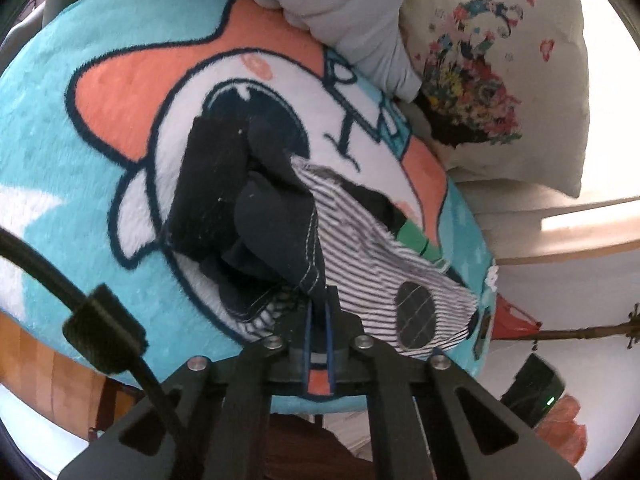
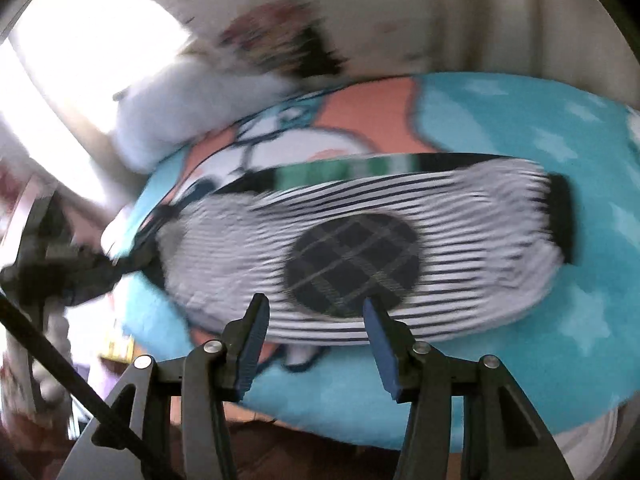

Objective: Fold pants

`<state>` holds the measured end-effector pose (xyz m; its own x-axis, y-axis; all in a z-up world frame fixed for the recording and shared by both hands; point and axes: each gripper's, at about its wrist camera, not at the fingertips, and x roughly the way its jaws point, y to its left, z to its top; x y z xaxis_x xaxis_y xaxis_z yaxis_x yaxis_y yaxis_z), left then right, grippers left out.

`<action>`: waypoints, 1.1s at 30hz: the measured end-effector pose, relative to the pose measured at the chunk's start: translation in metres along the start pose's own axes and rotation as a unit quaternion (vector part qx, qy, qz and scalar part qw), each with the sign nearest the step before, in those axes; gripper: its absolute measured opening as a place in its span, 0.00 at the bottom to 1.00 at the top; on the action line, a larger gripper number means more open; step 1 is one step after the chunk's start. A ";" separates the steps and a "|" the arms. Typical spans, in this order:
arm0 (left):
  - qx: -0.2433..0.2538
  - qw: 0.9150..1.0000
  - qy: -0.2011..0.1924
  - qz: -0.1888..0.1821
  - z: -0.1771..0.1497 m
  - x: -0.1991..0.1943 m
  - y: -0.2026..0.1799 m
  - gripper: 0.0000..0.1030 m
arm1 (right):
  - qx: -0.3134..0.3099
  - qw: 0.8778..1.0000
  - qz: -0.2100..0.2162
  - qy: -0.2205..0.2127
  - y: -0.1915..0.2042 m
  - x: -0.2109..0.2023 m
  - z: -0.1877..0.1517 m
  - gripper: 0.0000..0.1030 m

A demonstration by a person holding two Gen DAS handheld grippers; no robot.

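Small striped pants (image 1: 360, 248) with dark navy parts and a dark plaid knee patch (image 1: 416, 314) lie on a round turquoise cartoon cushion (image 1: 60, 152). My left gripper (image 1: 319, 300) is shut on a bunched fold of the pants' navy fabric (image 1: 276, 232). In the blurred right wrist view the pants (image 2: 360, 216) lie spread across the cushion (image 2: 520, 120), with the plaid patch (image 2: 352, 264) just ahead of my right gripper (image 2: 316, 308), which is open and empty at the pants' near edge. A green waistband strip (image 2: 320, 174) shows at the far edge.
A pale grey pillow (image 1: 340, 12) and a flowered cream pillow (image 1: 500, 80) rest behind the cushion. A dark device with a green light (image 1: 536, 392) sits at the lower right. A black cable (image 1: 80, 304) crosses the left wrist view.
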<state>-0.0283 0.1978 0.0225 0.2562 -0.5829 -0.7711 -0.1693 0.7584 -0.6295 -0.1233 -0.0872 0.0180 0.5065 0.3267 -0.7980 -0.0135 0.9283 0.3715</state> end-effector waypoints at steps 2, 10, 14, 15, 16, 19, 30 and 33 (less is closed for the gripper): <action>-0.005 1.000 -0.003 -0.010 0.003 -0.005 -0.001 0.05 | -0.049 0.999 0.011 0.013 0.021 0.010 0.000 0.58; -0.009 0.999 -0.022 -0.021 0.009 -0.017 -0.008 0.05 | -0.219 0.973 -0.071 0.010 0.076 0.045 -0.005 0.59; -0.012 0.999 -0.039 -0.019 0.017 -0.023 -0.007 0.05 | -0.230 0.964 -0.132 0.020 0.068 0.053 0.002 0.09; -0.014 0.999 -0.041 -0.019 0.019 -0.023 -0.006 0.05 | -0.216 0.968 -0.125 0.020 0.063 0.050 0.007 0.09; -0.016 0.999 -0.043 -0.018 0.022 -0.022 -0.005 0.05 | -0.204 0.972 -0.118 0.012 0.059 0.044 0.014 0.08; -0.023 0.998 -0.051 -0.020 0.030 -0.021 -0.006 0.05 | -0.196 0.974 -0.118 -0.008 0.057 0.034 0.037 0.06; -0.045 0.997 -0.059 -0.008 0.016 -0.027 0.007 0.09 | -0.266 0.963 0.009 0.036 0.088 0.025 0.068 0.73; -0.068 0.996 -0.059 -0.003 0.009 -0.025 0.020 0.09 | -0.306 0.948 0.044 0.069 0.111 0.042 0.033 0.73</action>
<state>-0.0300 0.2304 0.0301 0.3657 -0.5432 -0.7558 -0.2929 0.7036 -0.6474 -0.0751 0.0233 0.0414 0.3623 0.3890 -0.8470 -0.5701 0.8114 0.1288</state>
